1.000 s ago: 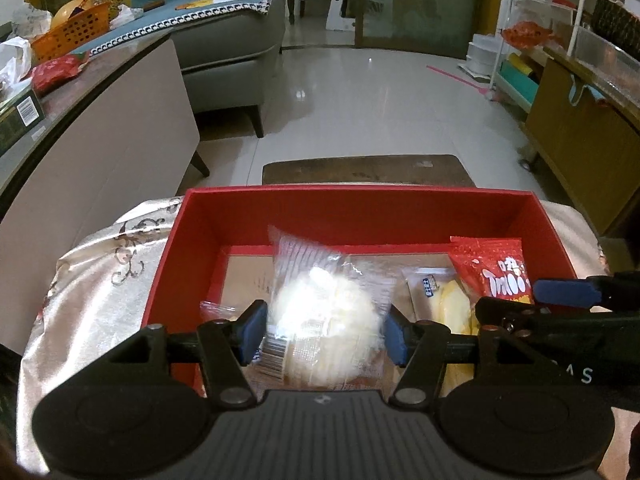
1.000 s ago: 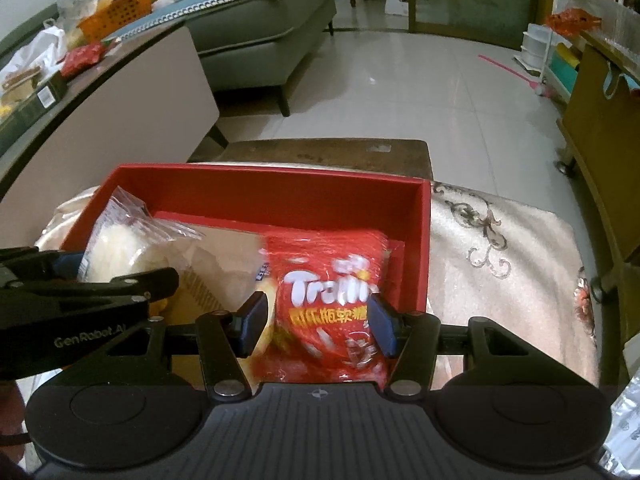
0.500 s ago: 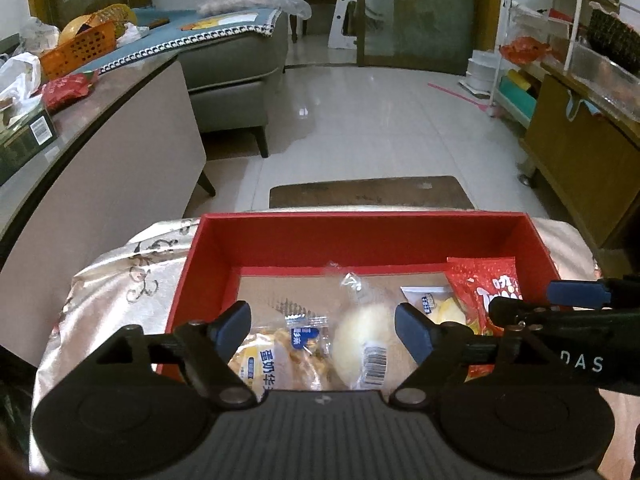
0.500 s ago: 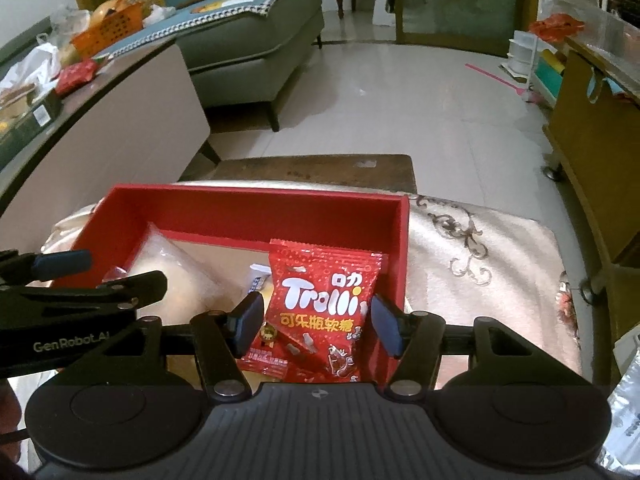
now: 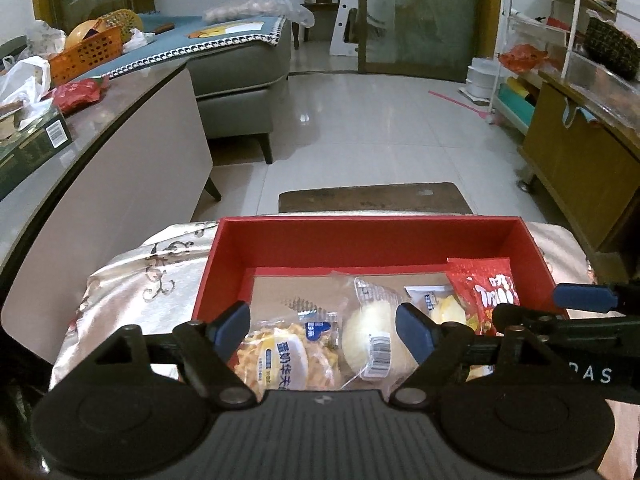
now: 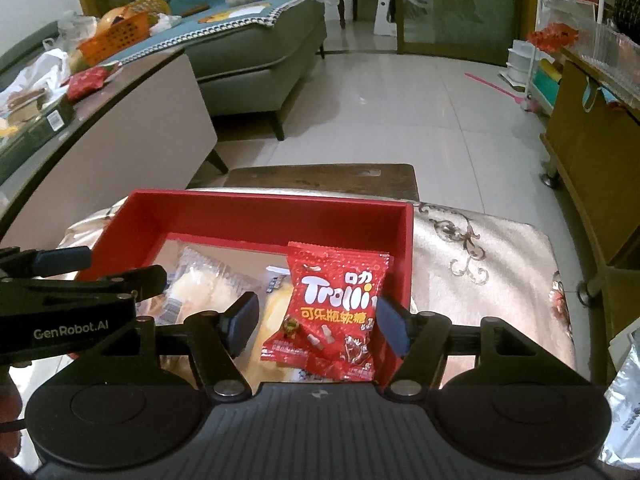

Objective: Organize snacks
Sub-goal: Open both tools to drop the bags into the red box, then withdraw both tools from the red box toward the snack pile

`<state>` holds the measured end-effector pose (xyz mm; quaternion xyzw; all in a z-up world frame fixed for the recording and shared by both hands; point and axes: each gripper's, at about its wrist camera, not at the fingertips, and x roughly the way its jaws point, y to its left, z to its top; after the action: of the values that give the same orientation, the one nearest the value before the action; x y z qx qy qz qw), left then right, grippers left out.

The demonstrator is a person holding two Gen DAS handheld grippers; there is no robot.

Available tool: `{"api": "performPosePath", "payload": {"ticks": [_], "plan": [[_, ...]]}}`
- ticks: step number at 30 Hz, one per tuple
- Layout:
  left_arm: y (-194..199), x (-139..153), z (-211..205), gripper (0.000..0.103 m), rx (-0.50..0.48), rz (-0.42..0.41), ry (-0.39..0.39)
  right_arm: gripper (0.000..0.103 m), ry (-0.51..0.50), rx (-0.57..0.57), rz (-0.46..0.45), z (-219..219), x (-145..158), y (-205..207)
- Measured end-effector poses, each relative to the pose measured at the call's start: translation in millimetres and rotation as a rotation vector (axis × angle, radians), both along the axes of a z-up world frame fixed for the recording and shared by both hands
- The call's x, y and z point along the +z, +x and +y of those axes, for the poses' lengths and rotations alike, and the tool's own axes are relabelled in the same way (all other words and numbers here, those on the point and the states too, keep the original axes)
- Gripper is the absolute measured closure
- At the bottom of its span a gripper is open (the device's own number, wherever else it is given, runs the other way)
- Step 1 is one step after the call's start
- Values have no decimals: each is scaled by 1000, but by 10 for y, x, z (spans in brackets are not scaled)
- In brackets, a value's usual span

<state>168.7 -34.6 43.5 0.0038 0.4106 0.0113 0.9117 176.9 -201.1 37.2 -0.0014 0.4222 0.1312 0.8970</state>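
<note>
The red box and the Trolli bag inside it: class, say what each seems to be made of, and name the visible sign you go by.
Red box: probably cardboard with a matte red covering; the walls are thin, straight and dull, and the floor inside is bare brown board.
Trolli bag: thin printed plastic film, glossy; it wrinkles, catches highlights, and has crimped, zigzag-cut end seams.

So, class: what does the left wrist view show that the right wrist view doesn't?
Left wrist only: a waffle pack lying in the box under the open left gripper.
Right wrist only: the silver bag at the right edge.
Both: the red box, the red Trolli bag and the round bun.
</note>
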Motion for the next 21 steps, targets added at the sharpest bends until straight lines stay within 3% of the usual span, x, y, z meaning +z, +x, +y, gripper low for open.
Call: {"api": "performPosePath", "payload": {"ticks": [21], "plan": [[-374,77,115,29,-18,28,8,27,20,-3,2,-47,105,-324]]}}
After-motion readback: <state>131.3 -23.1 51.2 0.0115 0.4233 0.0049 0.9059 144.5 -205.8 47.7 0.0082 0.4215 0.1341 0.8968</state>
